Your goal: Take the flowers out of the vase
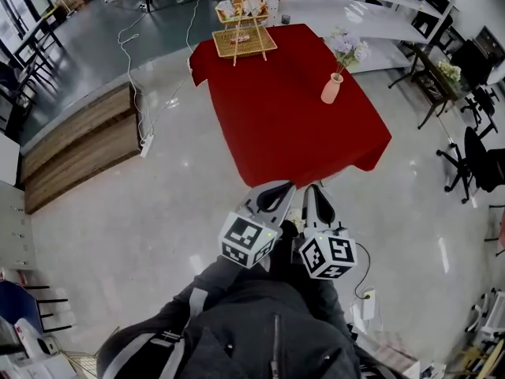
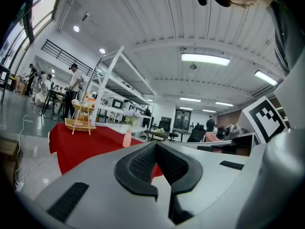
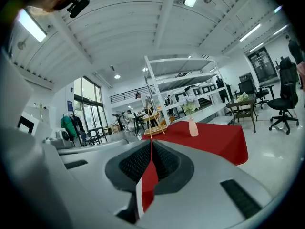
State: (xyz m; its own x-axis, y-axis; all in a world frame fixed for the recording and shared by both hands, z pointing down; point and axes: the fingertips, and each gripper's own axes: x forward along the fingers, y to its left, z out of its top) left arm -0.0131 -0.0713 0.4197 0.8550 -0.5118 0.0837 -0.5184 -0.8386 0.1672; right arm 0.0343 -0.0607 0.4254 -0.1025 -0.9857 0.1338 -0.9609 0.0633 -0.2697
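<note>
A pink vase [image 1: 332, 88] holding pale flowers [image 1: 348, 48] stands near the right edge of a red-clothed table [image 1: 284, 125], well ahead of me. Both grippers are held side by side, short of the table's near edge. The left gripper [image 1: 278, 189] is shut with nothing in it, and so is the right gripper [image 1: 316, 192]. From the left gripper [image 2: 156, 144] the vase [image 2: 127, 138] shows small and far off, left of the jaws. From the right gripper [image 3: 151, 142] the vase [image 3: 192, 127] and flowers [image 3: 189, 104] stand to the right on the table [image 3: 214, 137].
A two-tier wicker basket stand [image 1: 243, 30] sits at the table's far end, with white shelving behind it. A wooden platform [image 1: 79, 144] lies on the left, and cables and a power strip [image 1: 147, 144] run across the floor. Office chairs [image 1: 481, 160] and a dark side table [image 1: 438, 77] stand on the right.
</note>
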